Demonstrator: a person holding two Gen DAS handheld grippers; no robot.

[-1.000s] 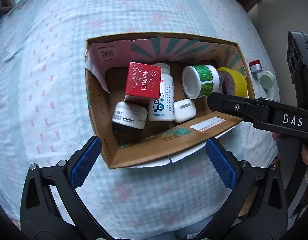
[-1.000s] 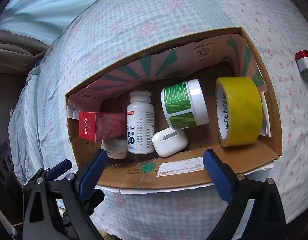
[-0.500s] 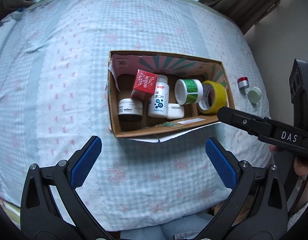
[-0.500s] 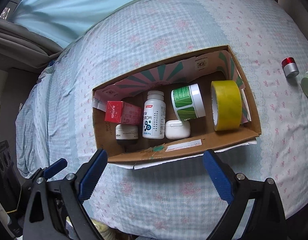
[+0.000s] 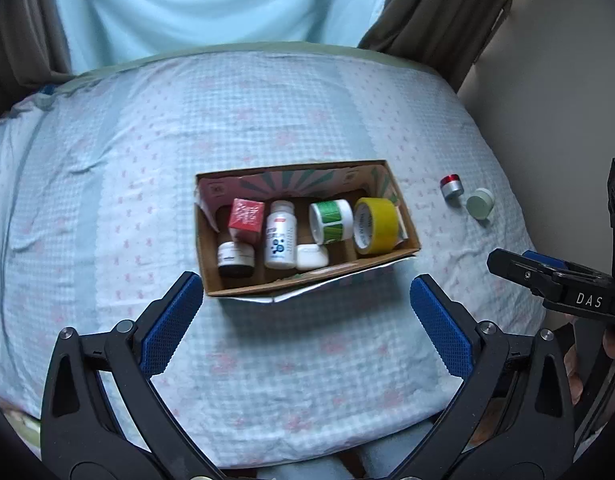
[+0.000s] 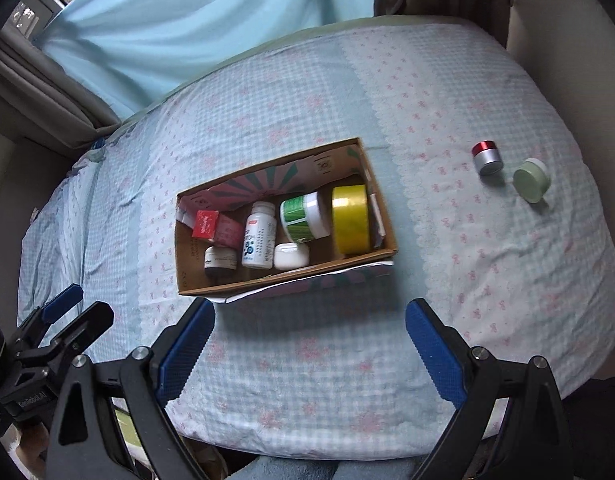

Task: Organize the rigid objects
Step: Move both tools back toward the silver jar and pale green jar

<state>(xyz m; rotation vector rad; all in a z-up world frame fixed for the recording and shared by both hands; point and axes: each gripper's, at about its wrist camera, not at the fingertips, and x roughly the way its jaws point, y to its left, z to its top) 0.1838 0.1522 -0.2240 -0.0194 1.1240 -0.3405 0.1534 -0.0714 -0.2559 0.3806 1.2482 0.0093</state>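
Observation:
A cardboard box (image 5: 243, 286) (image 6: 187, 264) lies on the checked bed cover. It holds a red carton (image 5: 246, 215) (image 6: 205, 224), a white pill bottle (image 5: 280, 238) (image 6: 259, 240), a dark jar (image 5: 235, 258), a white earbud case (image 5: 311, 256), a green-labelled tub (image 5: 331, 222) (image 6: 303, 216) and a yellow tape roll (image 5: 377, 226) (image 6: 350, 220). A red-capped silver jar (image 5: 451, 187) (image 6: 486, 158) and a pale green jar (image 5: 480, 203) (image 6: 530, 179) sit right of the box. My left gripper (image 5: 305, 328) and my right gripper (image 6: 309, 338) are open, empty, well back from the box.
The bed's near edge runs just below both grippers. A light blue curtain (image 5: 211, 4) (image 6: 195, 24) and dark drapes (image 5: 435, 12) hang behind the bed. A wall (image 5: 567, 80) stands on the right. The right gripper's body (image 5: 563, 284) shows in the left wrist view.
Both grippers have pulled back and up from the box, which now looks much smaller. Box contents have not moved. Both grippers stay open.

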